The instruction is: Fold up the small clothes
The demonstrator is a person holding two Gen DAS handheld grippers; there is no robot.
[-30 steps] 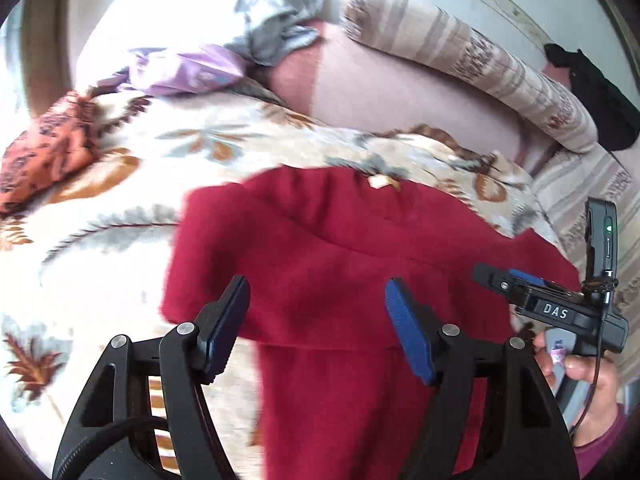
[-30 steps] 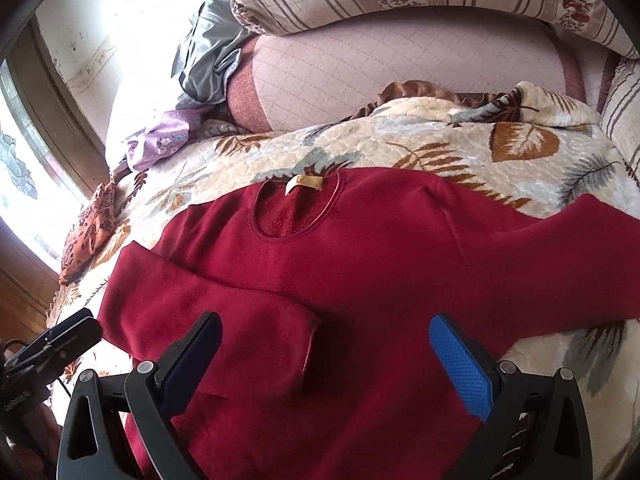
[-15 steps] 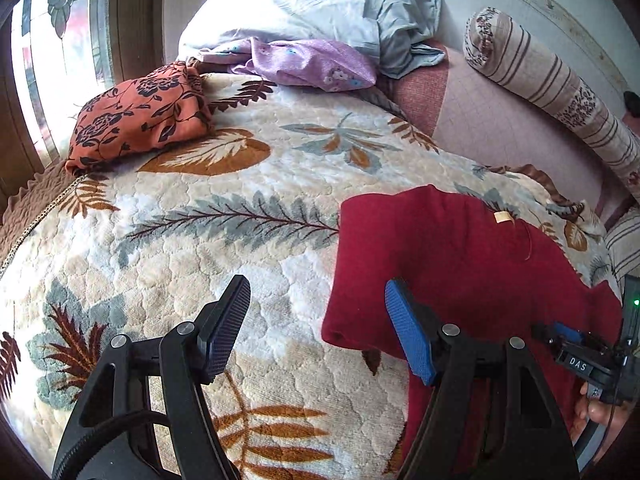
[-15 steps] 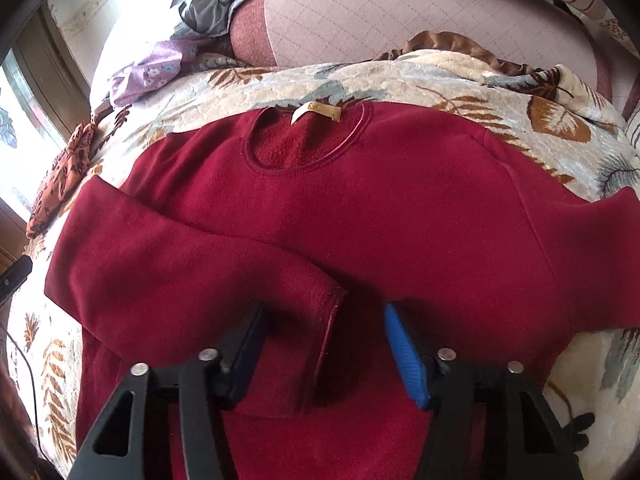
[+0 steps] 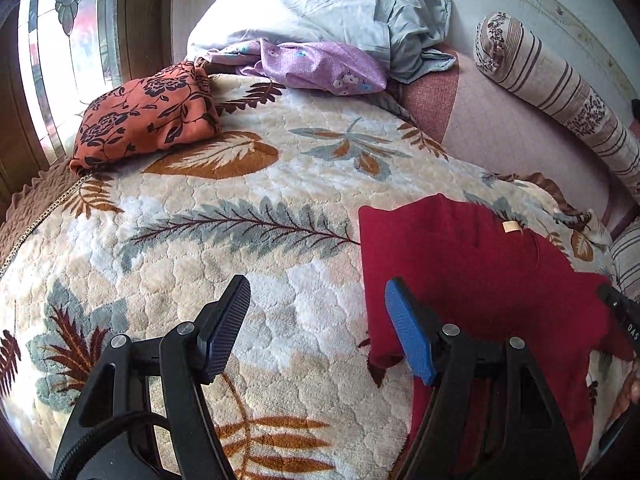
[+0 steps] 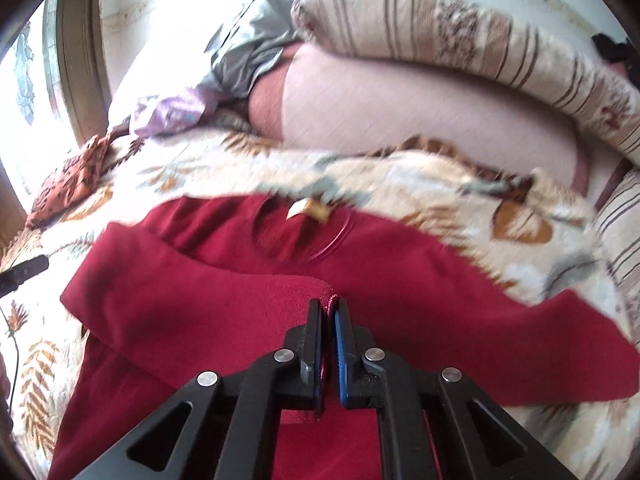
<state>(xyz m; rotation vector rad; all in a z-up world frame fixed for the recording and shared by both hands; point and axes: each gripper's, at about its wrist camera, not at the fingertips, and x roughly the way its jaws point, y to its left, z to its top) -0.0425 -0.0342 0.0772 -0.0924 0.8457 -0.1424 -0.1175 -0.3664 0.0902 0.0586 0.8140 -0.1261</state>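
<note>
Right tongs (image 6: 329,312) pinched tight on cuff of red sweater (image 6: 400,300), sleeve folded across chest just ahead. Left tongs (image 5: 316,328) wide, nothing between, over leaf-print blanket (image 5: 240,208) on bed; sweater edge beside its blue right finger. Orange floral cloth (image 5: 148,116) far ahead-left.

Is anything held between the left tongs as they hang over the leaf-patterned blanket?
No: the left tongs stand wide apart with only the blanket showing in the gap, and the red sweater lies beside them.
</note>
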